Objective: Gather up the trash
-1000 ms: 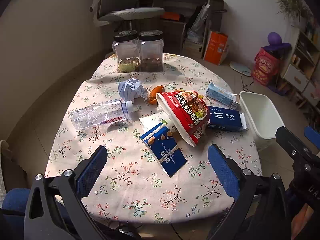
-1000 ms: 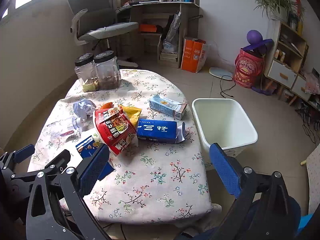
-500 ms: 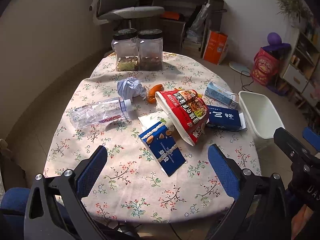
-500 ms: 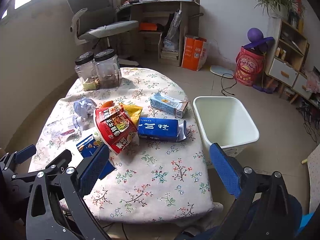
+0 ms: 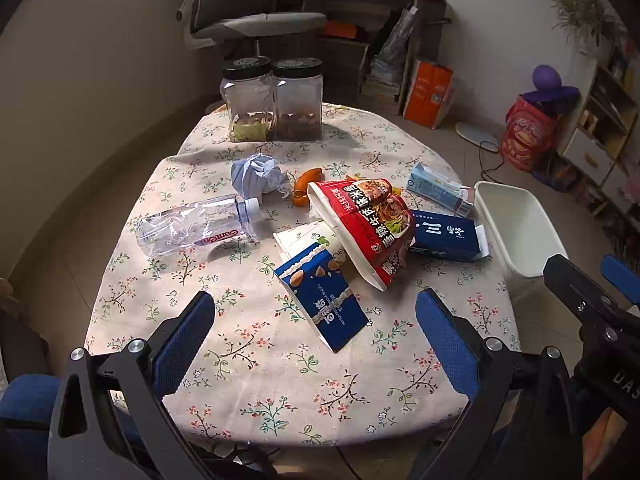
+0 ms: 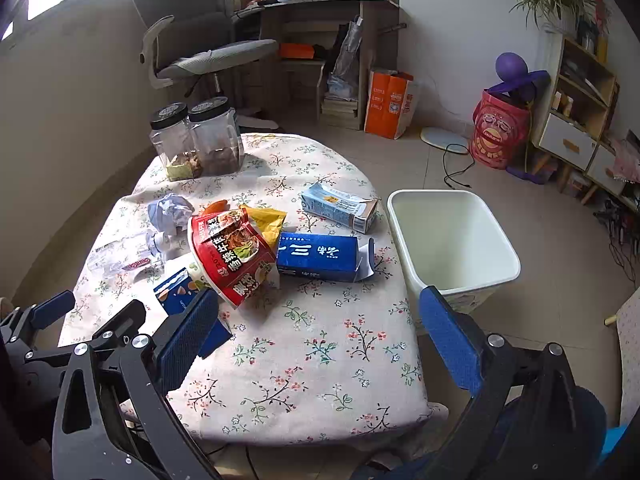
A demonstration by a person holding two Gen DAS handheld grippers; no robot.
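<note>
The job is only just starting. The white bin [image 6: 454,240] is sitting empty on the floor, just beside the bench [image 6: 304,360]. All the trash is lying on the bench: a plastic bottle [image 5: 192,228], a crumpled paper ball [image 5: 256,176], a red noodle cup [image 5: 368,224], and blue cartons [image 5: 324,300]. The left gripper [image 5: 316,348] and right gripper [image 6: 320,340] are both hanging wide apart, holding nothing. Everything is waiting to go in.
</note>
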